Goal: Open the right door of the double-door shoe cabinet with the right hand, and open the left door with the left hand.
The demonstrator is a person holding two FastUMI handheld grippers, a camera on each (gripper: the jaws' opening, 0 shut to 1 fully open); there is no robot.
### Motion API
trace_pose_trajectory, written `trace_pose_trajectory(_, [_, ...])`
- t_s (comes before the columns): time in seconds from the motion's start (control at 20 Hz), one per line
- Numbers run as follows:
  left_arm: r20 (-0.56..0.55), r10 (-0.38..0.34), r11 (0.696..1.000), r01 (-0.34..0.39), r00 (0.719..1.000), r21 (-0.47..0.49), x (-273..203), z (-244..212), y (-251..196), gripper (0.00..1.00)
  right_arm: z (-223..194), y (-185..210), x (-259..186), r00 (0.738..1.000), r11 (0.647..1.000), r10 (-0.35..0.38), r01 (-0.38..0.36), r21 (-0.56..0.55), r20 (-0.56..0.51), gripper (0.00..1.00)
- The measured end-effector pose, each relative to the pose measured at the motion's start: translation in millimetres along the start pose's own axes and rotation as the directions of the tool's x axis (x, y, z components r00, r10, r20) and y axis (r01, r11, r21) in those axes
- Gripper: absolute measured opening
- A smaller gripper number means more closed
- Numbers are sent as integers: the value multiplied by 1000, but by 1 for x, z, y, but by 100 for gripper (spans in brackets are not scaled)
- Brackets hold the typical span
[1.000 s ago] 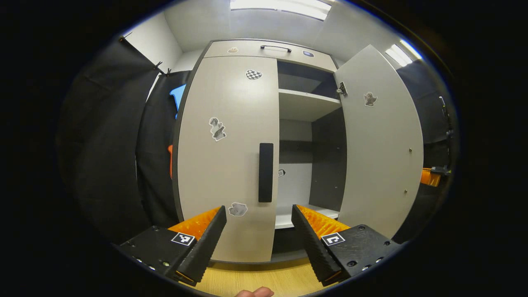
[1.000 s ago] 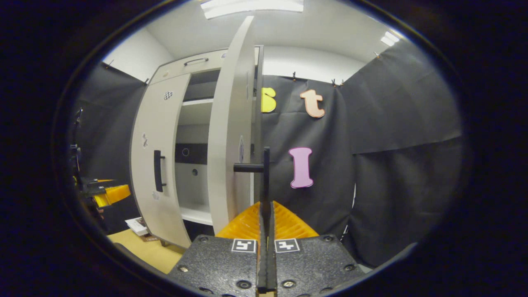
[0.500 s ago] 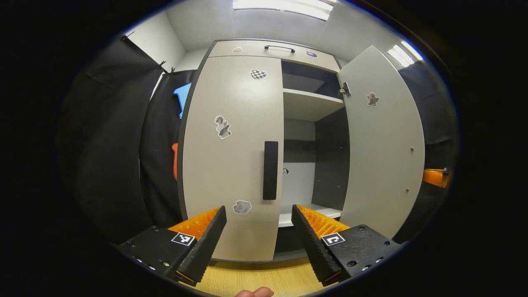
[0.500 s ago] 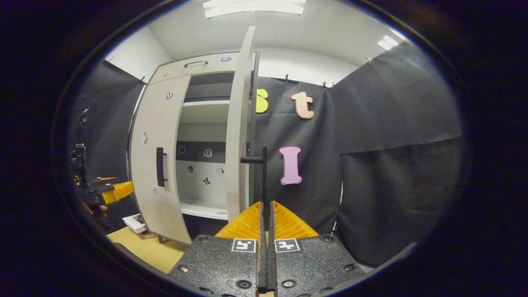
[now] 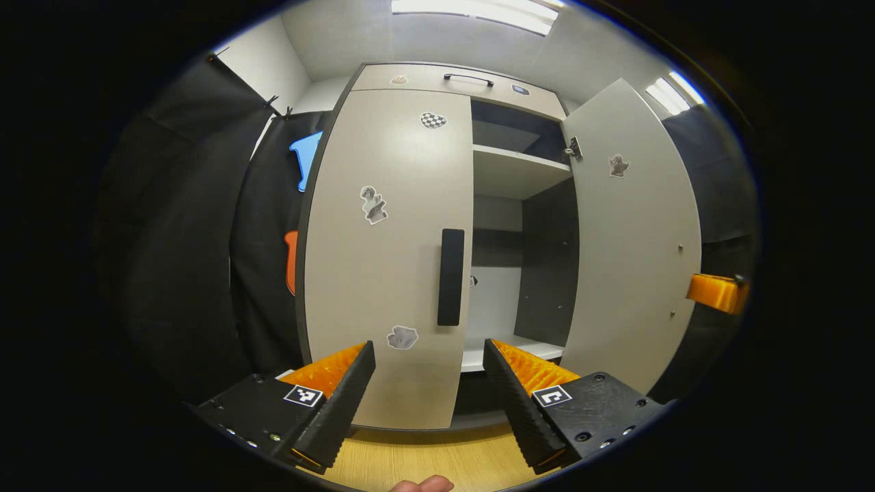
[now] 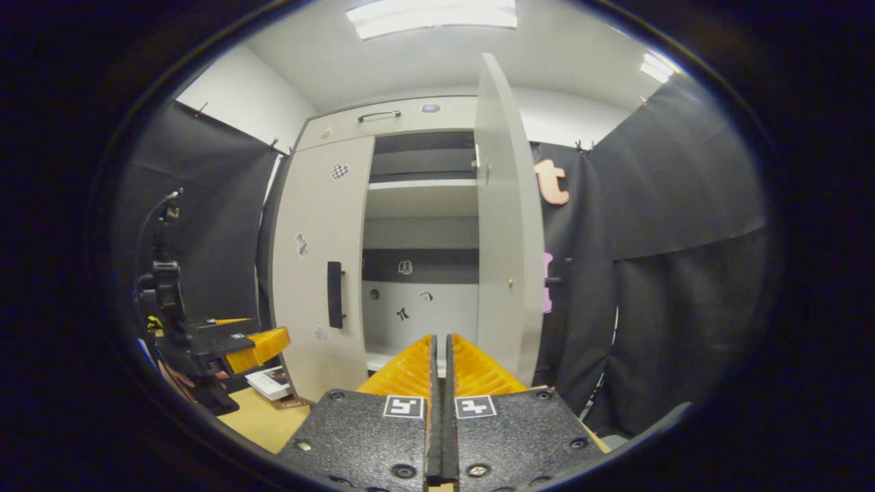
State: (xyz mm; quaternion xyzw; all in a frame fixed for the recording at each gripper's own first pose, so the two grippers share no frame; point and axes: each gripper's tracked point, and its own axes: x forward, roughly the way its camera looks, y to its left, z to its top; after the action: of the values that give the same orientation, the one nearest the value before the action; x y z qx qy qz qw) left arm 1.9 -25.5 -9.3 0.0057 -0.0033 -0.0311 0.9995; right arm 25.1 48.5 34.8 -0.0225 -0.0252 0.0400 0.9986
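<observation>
1. No readable writing; stickers on left door (image 5: 383, 260) too small to make out.
2. Right door (image 5: 632, 239) swung open, left door closed, handle (image 5: 450, 277) untouched.
3. Left gripper (image 5: 429, 389) jaws released, spread, short of handle.
4. Right gripper (image 6: 441, 355) clenched on nothing; vs 0.5 s ago it's let go of the right door's handle, now in front of the cabinet (image 6: 410, 123).

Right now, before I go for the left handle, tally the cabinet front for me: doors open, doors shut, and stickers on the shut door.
Open doors: 1, the right door
Shut doors: 1, the left door
Stickers on the left door: 3, the checkered sticker, the figure sticker, the pale sticker
Total: 5
</observation>
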Motion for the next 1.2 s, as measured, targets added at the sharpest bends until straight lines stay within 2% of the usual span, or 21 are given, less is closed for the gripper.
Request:
trace_pose_trajectory(0.25, [-12,23,1000,-23,1000,15,-6,-5,9,95,-17,17,25,1000,1000,23,-23,17,-16,4])
trace_pose_trajectory(0.3, [-13,26,999,-26,1000,18,-4,-5,11,95,-19,14,26,1000,1000,7,-6,12,-16,5])
trace_pose_trajectory(0.35, [-11,30,999,-30,999,19,-2,-4,11,95,-21,11,29,1000,1000,-15,15,1,-16,13])
trace_pose_trajectory(0.4, [-13,31,999,-30,999,20,-1,-5,11,95,-24,7,32,999,999,-39,39,-14,-17,29])
trace_pose_trajectory(0.45, [-15,26,999,-26,1000,20,2,-4,9,95,-27,4,33,998,998,-59,58,-23,-21,38])
trace_pose_trajectory(0.5, [-16,21,1000,-21,1000,18,4,-5,7,95,-30,5,34,998,998,-56,55,-22,-24,55])
trace_pose_trajectory(0.55, [-13,15,1000,-15,1000,14,6,-4,4,95,-33,6,36,998,999,-49,49,-14,-30,65])
trace_pose_trajectory(0.6, [-8,5,1000,-4,1000,10,11,-1,0,95,-35,7,37,999,999,-40,40,1,-31,80])
trace_pose_trajectory(0.7, [1,-13,1000,13,1000,7,22,5,-6,95,-37,7,39,999,999,-31,32,24,-32,92])
trace_pose_trajectory(0.95, [38,-9,1000,9,999,1,77,30,-12,95,-37,4,32,999,1000,-23,23,20,-23,92])
trace_pose_trajectory(1.2, [45,42,996,-45,998,74,148,43,-15,95,-38,6,28,999,1000,12,-12,15,-30,92])
